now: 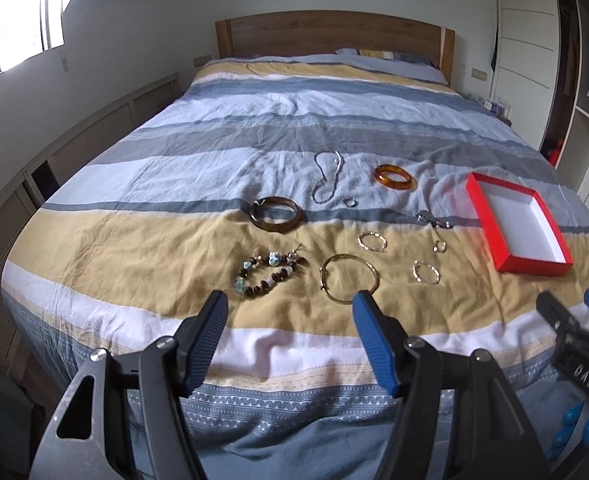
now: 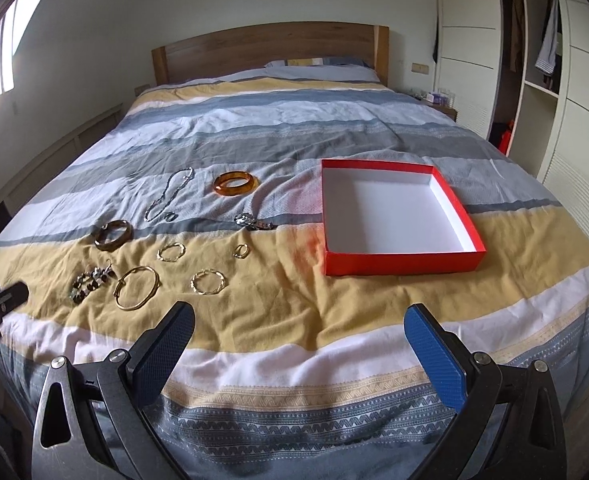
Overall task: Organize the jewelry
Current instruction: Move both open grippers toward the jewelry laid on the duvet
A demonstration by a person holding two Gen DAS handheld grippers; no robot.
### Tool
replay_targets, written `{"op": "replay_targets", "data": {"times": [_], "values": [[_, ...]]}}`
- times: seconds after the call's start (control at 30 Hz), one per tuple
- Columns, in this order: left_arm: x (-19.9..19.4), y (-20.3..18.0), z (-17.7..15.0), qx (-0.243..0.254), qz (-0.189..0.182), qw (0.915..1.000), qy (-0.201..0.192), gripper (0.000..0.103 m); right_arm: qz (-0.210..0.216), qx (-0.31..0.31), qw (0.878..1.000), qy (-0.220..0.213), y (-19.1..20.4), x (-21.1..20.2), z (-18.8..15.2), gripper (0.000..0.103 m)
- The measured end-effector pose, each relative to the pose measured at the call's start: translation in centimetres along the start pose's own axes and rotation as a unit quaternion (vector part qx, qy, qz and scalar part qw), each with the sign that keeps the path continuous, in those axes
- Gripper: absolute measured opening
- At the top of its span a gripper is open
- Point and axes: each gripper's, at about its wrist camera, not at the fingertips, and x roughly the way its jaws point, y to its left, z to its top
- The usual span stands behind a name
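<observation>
Wrinkles in the bed (image 2: 294, 304) cover may snag the thin gold bangle (image 1: 349, 277); both the left gripper (image 1: 290, 308) and the right gripper (image 2: 299, 320) hang open, empty, short of the red box (image 2: 398, 258).

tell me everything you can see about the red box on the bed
The red box is a shallow, rectangular open tray, apparently cardboard, with red outer walls and a plain white inside. It has no lid on it and nothing in it. It lies flat on the striped bedspread, across the line between a grey-blue band and a yellow band, to the right of all the jewelry. Nothing touches it but the cloth; the nearest piece, a small silver-looking cluster, lies apart from its left wall. Both grippers are well short of it.
</observation>
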Motion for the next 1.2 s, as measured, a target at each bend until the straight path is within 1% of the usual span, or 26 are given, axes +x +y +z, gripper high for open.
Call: {"op": "replay_targets", "data": {"times": [0.13, 0.2, 0.27, 0.33, 0.4, 0.47, 0.6, 0.67, 0.73, 0.83, 0.93, 1.07, 1.2], "values": [[-1.0, -2.0, -0.2, -0.009, 0.013, 0.9998, -0.009, 0.063, 0.010, -0.034, 0.999, 0.002, -0.9, -0.3, -0.4, 0.102], [-1.4, -3.2, -0.3, 0.002, 0.018, 0.9998, -0.010, 0.063, 0.011, -0.038, 0.999, 0.003, -1.9, -0.5, -0.2, 0.102], [-1.8, -4.4, -0.2, 0.029, 0.029, 0.9990, -0.017, 0.063, 0.021, -0.026, 0.999, 0.007, -2.9, -0.6, 0.0, 0.103], [-2.0, -4.7, -0.2, 0.029, 0.032, 0.9989, -0.017, 0.063, 0.027, -0.019, 0.999, 0.001, -3.3, -0.8, 0.0, 0.102], [-2.1, -4.5, -0.3, 0.015, 0.029, 0.9994, -0.014, 0.063, 0.036, -0.031, 0.999, -0.001, -3.2, -1.2, -0.3, 0.102], [-2.4, -4.3, -0.7, 0.014, 0.024, 0.9996, -0.007, 0.063, 0.038, -0.043, 0.998, -0.008, -3.1, -2.0, -0.4, 0.102], [-2.9, -3.0, -1.4, 0.033, 0.019, 0.9992, 0.010, 0.063, 0.056, -0.013, 0.998, -0.014, -3.4, -3.0, -0.3, 0.103], [-2.8, -1.5, -1.6, 0.028, 0.009, 0.9994, 0.021, 0.063, 0.068, -0.001, 0.998, -0.010, -3.1, -3.0, -0.2, 0.103], [-2.7, 0.0, -1.8, 0.020, 0.015, 0.9994, 0.022, 0.063, 0.080, 0.003, 0.997, -0.007, -2.5, -3.0, -0.2, 0.103], [-2.1, 2.1, -1.9, 0.004, 0.007, 0.9995, 0.029, 0.063, 0.091, -0.018, 0.996, 0.000, -1.0, -2.6, -0.1, 0.103], [-0.9, 3.5, -1.9, -0.011, 0.011, 0.9992, 0.037, 0.063, 0.104, -0.040, 0.994, 0.010, 0.0, -1.8, 0.2, 0.101], [1.7, 5.0, -1.4, -0.031, 0.010, 0.9978, 0.058, 0.063, 0.119, -0.054, 0.991, 0.026, 0.6, -0.3, 1.1, 0.094], [4.0, 5.8, -0.9, -0.039, 0.005, 0.9970, 0.066, 0.063, 0.133, -0.058, 0.988, 0.048, 1.0, 1.6, 1.5, 0.085]]}}
